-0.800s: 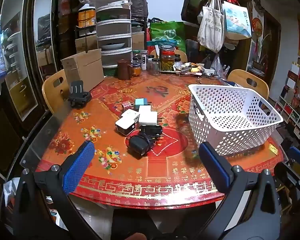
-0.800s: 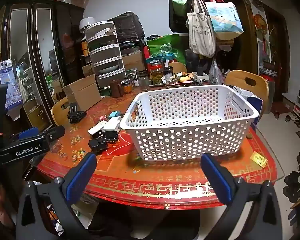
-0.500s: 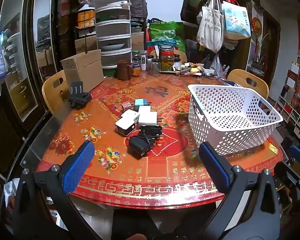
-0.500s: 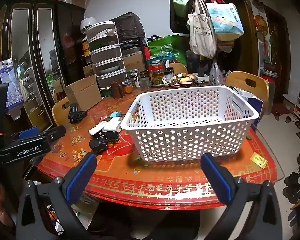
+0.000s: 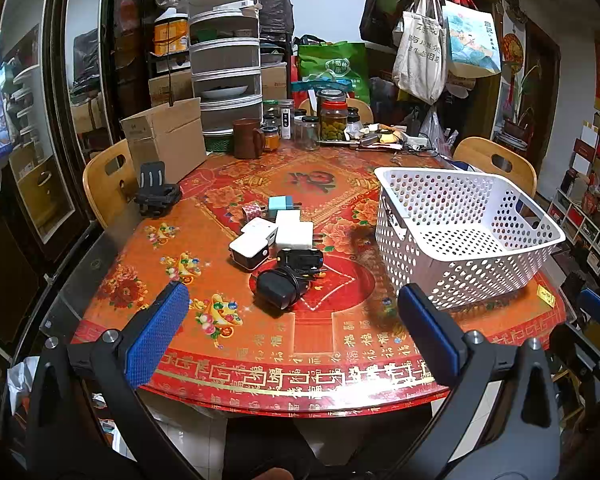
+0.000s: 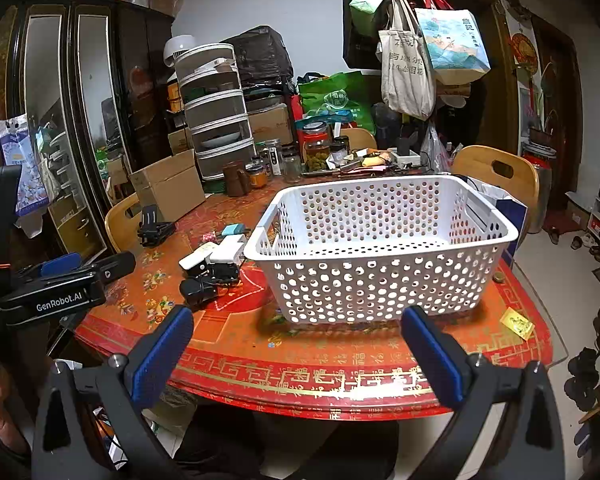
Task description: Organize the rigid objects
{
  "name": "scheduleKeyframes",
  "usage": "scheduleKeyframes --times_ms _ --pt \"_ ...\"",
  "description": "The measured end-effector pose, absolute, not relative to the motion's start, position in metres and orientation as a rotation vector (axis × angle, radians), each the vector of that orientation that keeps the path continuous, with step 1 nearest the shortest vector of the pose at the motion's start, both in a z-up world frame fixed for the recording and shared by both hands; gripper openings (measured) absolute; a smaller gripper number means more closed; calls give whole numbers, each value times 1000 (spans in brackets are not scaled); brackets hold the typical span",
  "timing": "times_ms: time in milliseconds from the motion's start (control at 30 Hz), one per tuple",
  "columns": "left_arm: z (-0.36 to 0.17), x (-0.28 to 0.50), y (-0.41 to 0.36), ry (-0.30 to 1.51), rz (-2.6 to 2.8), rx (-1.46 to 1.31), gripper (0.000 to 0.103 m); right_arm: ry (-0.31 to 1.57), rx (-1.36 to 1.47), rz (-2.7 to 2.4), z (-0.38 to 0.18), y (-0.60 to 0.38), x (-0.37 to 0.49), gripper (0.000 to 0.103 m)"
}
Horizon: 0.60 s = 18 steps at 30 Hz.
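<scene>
A cluster of power adapters lies mid-table: a black charger [image 5: 278,288] with coiled cord nearest me, a black plug [image 5: 300,258], a white-and-black adapter [image 5: 252,246], a white cube charger [image 5: 294,234], a teal one [image 5: 280,203] and a small patterned one [image 5: 251,213]. An empty white perforated basket [image 5: 460,236] [image 6: 376,248] stands to their right. My left gripper [image 5: 292,328] hovers open at the table's near edge, in front of the chargers. My right gripper [image 6: 296,348] is open too, facing the basket's near wall. The chargers [image 6: 210,270] show left of the basket.
A round red patterned table [image 5: 300,360] carries a black phone mount [image 5: 156,194], a cardboard box [image 5: 164,136], a brown mug [image 5: 247,138] and jars [image 5: 332,116] at the back. Wooden chairs [image 5: 496,164] stand around. A yellow tag [image 6: 518,322] lies near the right edge.
Both views shift only slightly; in the right wrist view the basket sits a touch lower and nearer. Nothing on the table has moved.
</scene>
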<state>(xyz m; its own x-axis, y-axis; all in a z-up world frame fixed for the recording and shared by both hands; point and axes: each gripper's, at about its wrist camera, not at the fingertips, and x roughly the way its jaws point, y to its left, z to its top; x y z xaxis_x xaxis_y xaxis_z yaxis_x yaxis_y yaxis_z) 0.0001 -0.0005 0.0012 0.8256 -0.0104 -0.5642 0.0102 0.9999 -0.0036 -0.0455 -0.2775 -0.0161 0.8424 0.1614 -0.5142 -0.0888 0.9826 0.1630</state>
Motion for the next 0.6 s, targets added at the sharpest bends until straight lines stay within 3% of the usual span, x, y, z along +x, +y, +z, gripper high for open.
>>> scheduleKeyframes --times_ms 600 --pt "0 -1 0 601 -13 0 103 551 130 134 -15 -276 -46 103"
